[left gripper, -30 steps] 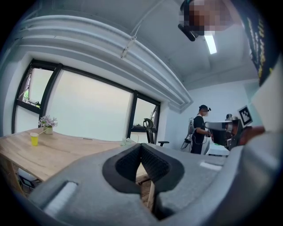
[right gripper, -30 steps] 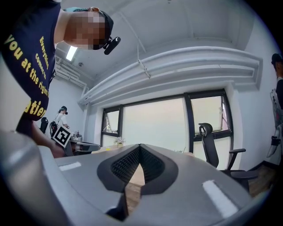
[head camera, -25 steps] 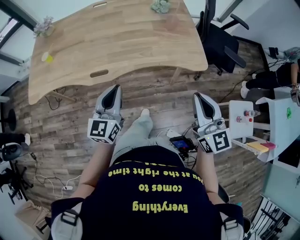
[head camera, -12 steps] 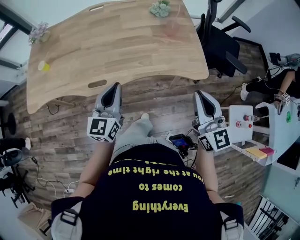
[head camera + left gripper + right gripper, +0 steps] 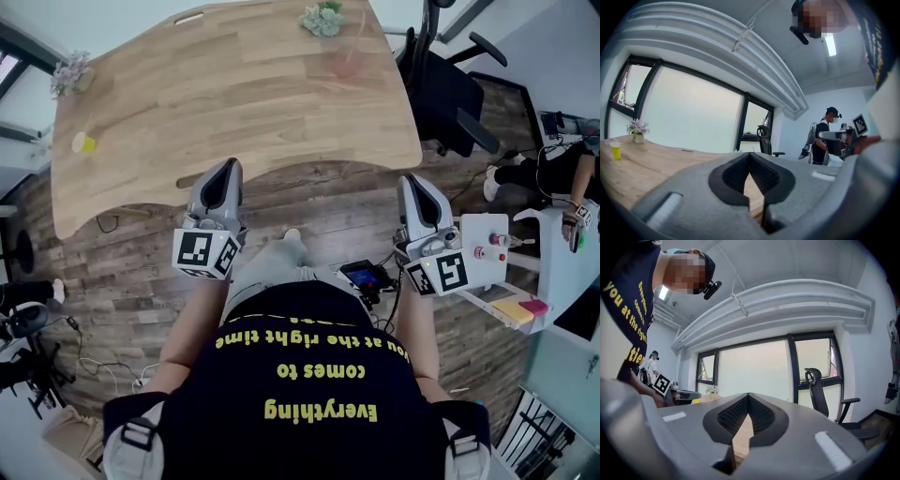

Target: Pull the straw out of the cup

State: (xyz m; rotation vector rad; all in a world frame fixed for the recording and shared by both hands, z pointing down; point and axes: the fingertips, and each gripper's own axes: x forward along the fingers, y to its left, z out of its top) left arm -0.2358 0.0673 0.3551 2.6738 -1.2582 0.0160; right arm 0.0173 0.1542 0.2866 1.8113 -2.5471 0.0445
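Scanning across: one small yellow cup (image 5: 82, 142) and a flower pot (image 5: 71, 71) on the curved wooden table (image 5: 216, 94). Left gripper (image 5: 224, 169) is pinched together and empty. A second pot (image 5: 322, 17) sits beside the clear cup (image 5: 345, 60) at the table's far edge, its straw too faint to see. Right gripper (image 5: 413, 181) is closed on nothing too, with a black chair (image 5: 450, 89) beyond it.

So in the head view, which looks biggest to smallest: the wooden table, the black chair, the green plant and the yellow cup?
1. Light wooden table
2. Black office chair
3. Small green plant
4. Little yellow cup
That is only how they look; their distances from the camera differ.
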